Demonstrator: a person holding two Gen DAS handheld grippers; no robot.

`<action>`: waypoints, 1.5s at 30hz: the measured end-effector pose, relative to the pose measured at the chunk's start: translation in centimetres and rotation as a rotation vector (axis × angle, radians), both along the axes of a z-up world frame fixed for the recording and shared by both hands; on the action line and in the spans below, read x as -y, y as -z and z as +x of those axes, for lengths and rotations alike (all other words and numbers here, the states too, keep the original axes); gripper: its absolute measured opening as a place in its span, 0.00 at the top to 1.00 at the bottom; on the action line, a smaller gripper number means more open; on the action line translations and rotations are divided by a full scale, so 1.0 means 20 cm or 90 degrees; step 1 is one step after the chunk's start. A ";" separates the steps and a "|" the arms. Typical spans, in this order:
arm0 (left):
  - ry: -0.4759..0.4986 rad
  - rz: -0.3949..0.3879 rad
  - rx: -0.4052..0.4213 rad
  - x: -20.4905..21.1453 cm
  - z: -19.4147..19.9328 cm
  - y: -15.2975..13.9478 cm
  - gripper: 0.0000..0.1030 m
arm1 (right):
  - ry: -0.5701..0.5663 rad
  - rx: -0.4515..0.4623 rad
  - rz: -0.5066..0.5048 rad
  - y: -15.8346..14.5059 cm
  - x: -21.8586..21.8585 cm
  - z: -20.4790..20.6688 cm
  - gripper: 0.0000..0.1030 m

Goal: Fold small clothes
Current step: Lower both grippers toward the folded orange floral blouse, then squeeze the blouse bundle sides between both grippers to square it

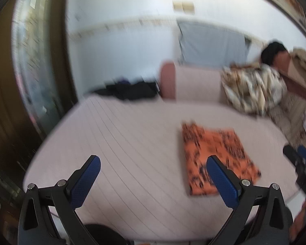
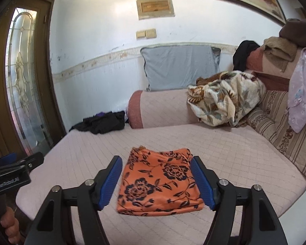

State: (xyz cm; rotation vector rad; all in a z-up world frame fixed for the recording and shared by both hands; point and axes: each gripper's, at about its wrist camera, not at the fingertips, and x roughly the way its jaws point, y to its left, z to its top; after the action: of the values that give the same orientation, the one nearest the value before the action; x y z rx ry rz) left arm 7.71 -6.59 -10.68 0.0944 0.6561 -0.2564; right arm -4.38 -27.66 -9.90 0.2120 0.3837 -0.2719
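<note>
The folded orange floral cloth [image 2: 158, 180] was laid flat on the quilted pink sofa seat [image 2: 234, 157], well in front of the armrest bolster [image 2: 163, 110]. The right gripper [image 2: 156, 180] and left gripper [image 1: 153, 180] were held wide open, with nothing gripped.

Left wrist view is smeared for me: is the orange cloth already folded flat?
Observer: Yes. In the right wrist view the orange cloth lies as a neat rectangle, with stacked layers showing along its near edge.
Operator: Is the right gripper gripping it?
Observer: No. The right gripper is open. The cloth shows between its blue pads, but neither pad presses on it.
</note>
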 end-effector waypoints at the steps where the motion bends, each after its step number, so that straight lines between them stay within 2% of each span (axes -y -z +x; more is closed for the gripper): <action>1: 0.013 0.000 -0.034 0.02 0.05 0.05 0.00 | -0.004 -0.013 0.019 0.04 0.07 0.03 0.23; 5: 0.027 0.026 -0.136 0.13 0.26 0.27 0.00 | 0.021 -0.081 0.153 0.25 0.41 0.16 0.23; 7: 0.028 0.035 -0.155 0.18 0.34 0.36 0.00 | 0.050 -0.120 0.206 0.36 0.57 0.24 0.23; 9: 0.033 0.037 -0.171 0.23 0.44 0.43 0.00 | 0.046 -0.137 0.255 0.45 0.69 0.31 0.23; 13: 0.078 -0.010 -0.249 0.30 0.67 0.57 0.00 | 0.007 -0.173 0.376 0.66 0.91 0.51 0.23; 16: 0.140 -0.070 -0.319 0.38 0.81 0.66 0.00 | -0.002 -0.185 0.480 0.82 1.05 0.65 0.23; 20: 0.215 -0.125 -0.362 0.47 0.90 0.74 0.00 | -0.032 -0.205 0.598 1.01 1.17 0.78 0.23; 25: 0.252 -0.185 -0.412 0.49 0.96 0.85 0.00 | -0.081 -0.239 0.682 1.14 1.19 0.90 0.23; 27: 0.278 -0.189 -0.440 0.51 0.97 0.89 0.00 | -0.095 -0.238 0.683 1.15 1.19 0.93 0.21; 30: 0.309 -0.195 -0.447 0.55 0.97 0.90 0.00 | -0.128 -0.241 0.683 1.15 1.15 0.97 0.20; 34: 0.331 -0.215 -0.459 0.59 0.97 0.92 0.00 | -0.182 -0.271 0.639 1.13 1.02 1.05 0.19; 35: 0.330 -0.213 -0.457 0.59 0.97 0.92 0.01 | -0.178 -0.275 0.619 1.13 1.00 1.06 0.18; 37: 0.325 -0.201 -0.450 0.60 0.97 0.92 0.09 | -0.170 -0.276 0.595 1.12 0.96 1.07 0.19; 38: 0.323 -0.199 -0.446 0.60 0.97 0.92 0.11 | -0.164 -0.276 0.580 1.11 0.93 1.08 0.21; 40: 0.312 -0.195 -0.437 0.58 0.97 0.92 0.23 | -0.156 -0.284 0.554 1.10 0.90 1.08 0.29; 43: 0.294 -0.203 -0.425 0.56 0.97 0.90 0.35 | -0.141 -0.294 0.507 1.07 0.84 1.09 0.43; 45: 0.293 -0.203 -0.412 0.55 0.96 0.88 0.40 | -0.132 -0.291 0.504 1.05 0.84 1.08 0.50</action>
State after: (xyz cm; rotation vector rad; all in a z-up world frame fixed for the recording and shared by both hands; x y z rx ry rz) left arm 27.00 -17.61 -28.23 -0.1553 1.2256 -0.8533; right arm 17.14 -44.44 -31.00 0.8902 0.9537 0.0556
